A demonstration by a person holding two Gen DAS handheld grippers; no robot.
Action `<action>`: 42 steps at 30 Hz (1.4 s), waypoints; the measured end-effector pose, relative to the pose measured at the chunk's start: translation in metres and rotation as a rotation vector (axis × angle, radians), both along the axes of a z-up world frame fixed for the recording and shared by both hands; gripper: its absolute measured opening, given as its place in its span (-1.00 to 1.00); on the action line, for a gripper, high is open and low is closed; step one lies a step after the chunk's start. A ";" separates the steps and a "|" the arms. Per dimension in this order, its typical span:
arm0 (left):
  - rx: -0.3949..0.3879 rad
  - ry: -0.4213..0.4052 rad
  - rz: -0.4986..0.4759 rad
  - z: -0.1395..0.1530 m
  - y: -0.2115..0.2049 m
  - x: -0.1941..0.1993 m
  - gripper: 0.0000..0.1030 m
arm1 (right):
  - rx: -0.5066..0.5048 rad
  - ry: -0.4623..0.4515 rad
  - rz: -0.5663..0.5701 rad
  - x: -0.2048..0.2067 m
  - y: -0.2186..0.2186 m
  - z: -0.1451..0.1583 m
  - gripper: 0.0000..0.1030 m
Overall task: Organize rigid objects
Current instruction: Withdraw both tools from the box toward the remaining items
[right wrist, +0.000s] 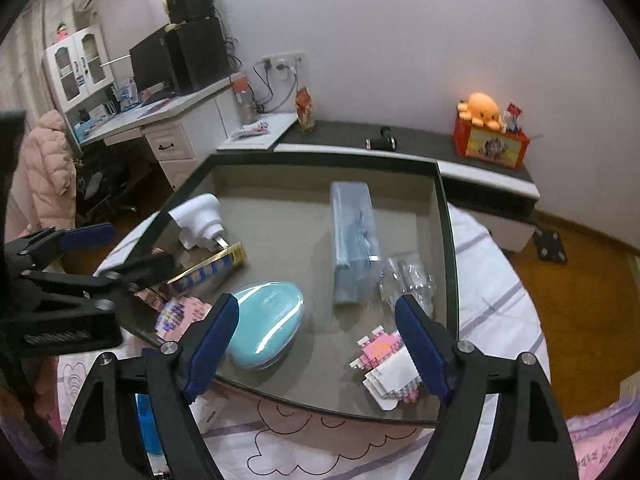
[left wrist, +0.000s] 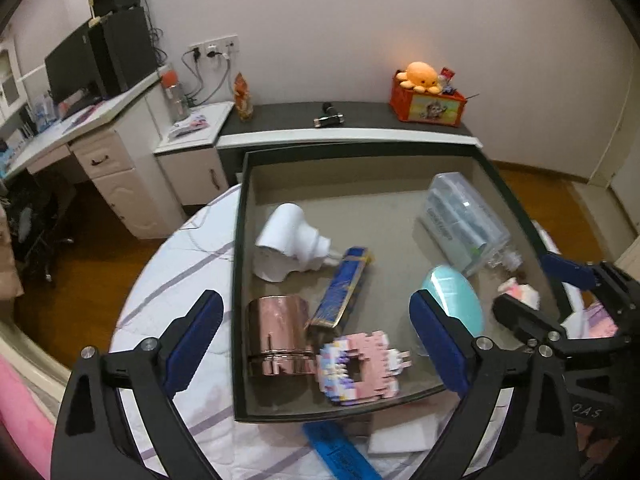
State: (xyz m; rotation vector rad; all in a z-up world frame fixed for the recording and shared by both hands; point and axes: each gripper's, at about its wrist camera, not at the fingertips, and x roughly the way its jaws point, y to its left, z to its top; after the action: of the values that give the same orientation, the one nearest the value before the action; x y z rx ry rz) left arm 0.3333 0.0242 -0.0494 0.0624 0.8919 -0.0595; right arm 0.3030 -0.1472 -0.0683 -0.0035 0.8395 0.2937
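A shallow dark-rimmed tray (left wrist: 239, 280) (right wrist: 448, 240) lies on a round table. In it lie a white hair dryer (left wrist: 286, 240) (right wrist: 198, 218), a rose-gold metal cup (left wrist: 278, 330), a blue and gold box (left wrist: 344, 288) (right wrist: 208, 268), a pink block model (left wrist: 360, 368) (right wrist: 180, 314), a teal oval case (left wrist: 456, 296) (right wrist: 266, 324), a clear plastic box (left wrist: 460, 220) (right wrist: 354, 240) and a second pink and white block model (right wrist: 386, 364). My left gripper (left wrist: 316, 344) is open above the cup. My right gripper (right wrist: 316, 344) is open over the tray's near edge, empty.
A blue flat object (left wrist: 340, 456) (right wrist: 148, 428) and white card (left wrist: 400, 436) lie on the striped tablecloth (left wrist: 180, 280) before the tray. Behind stand a low cabinet with an orange toy box (left wrist: 428, 100) (right wrist: 490, 140) and a white desk (left wrist: 80, 132) at left.
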 end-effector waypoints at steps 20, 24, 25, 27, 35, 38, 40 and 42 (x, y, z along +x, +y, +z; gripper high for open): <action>0.040 -0.024 0.020 0.011 0.001 -0.025 0.86 | -0.006 -0.030 -0.031 -0.021 -0.006 0.021 0.59; 0.037 -0.066 0.023 0.029 0.003 -0.050 0.86 | -0.008 -0.065 -0.041 -0.042 -0.009 0.037 0.59; 0.036 -0.078 0.024 0.034 0.003 -0.057 0.86 | -0.009 -0.077 -0.043 -0.049 -0.011 0.042 0.59; 0.037 -0.103 0.026 0.043 0.004 -0.072 0.86 | -0.012 -0.100 -0.048 -0.065 -0.013 0.052 0.59; 0.012 -0.215 0.009 0.082 0.009 -0.148 0.99 | -0.010 -0.204 -0.090 -0.142 -0.024 0.085 0.59; 0.022 -0.250 0.009 0.090 0.009 -0.175 0.99 | -0.001 -0.226 -0.098 -0.168 -0.030 0.091 0.59; 0.027 -0.263 0.014 0.092 0.010 -0.190 0.99 | 0.002 -0.237 -0.097 -0.184 -0.031 0.092 0.59; 0.022 -0.269 0.018 0.093 0.010 -0.204 0.99 | 0.003 -0.238 -0.098 -0.198 -0.031 0.092 0.60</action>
State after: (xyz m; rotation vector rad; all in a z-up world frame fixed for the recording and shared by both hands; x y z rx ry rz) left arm 0.1292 0.0343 0.0432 0.0807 0.6239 -0.0234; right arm 0.1049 -0.1784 0.0239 0.0049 0.6005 0.1975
